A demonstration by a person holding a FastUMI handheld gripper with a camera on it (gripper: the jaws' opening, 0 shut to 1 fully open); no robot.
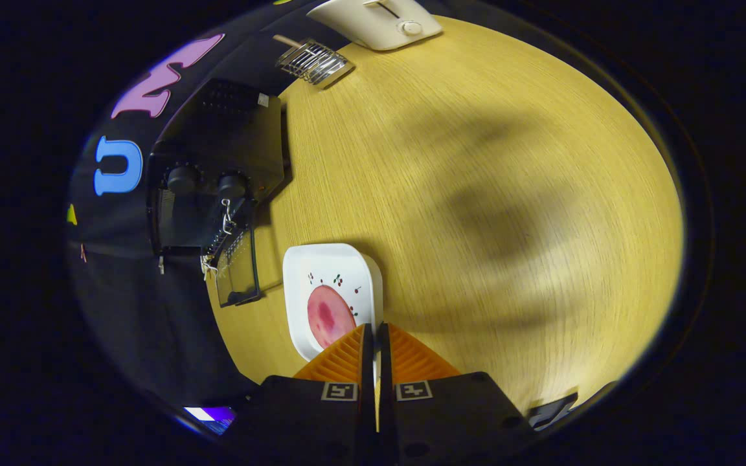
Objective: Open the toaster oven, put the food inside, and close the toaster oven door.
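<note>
Gripper (pixel 374 331) jaws together, nothing between them. One white square plate (pixel 360 275) just ahead carries one round pink food slice (pixel 327 315). One black toaster oven (pixel 217 168) at 10 o'clock, glass door (pixel 238 272) open. One cream toaster (pixel 379 22) at 12 o'clock, one wire rack (pixel 311 61) beside it, all on the wooden table (pixel 476 194).

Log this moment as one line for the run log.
gripper: jaws shut, empty, at plate edge | toaster oven: door open | food: pink slice on white plate, beside the door | stage: food not yet inside
</note>
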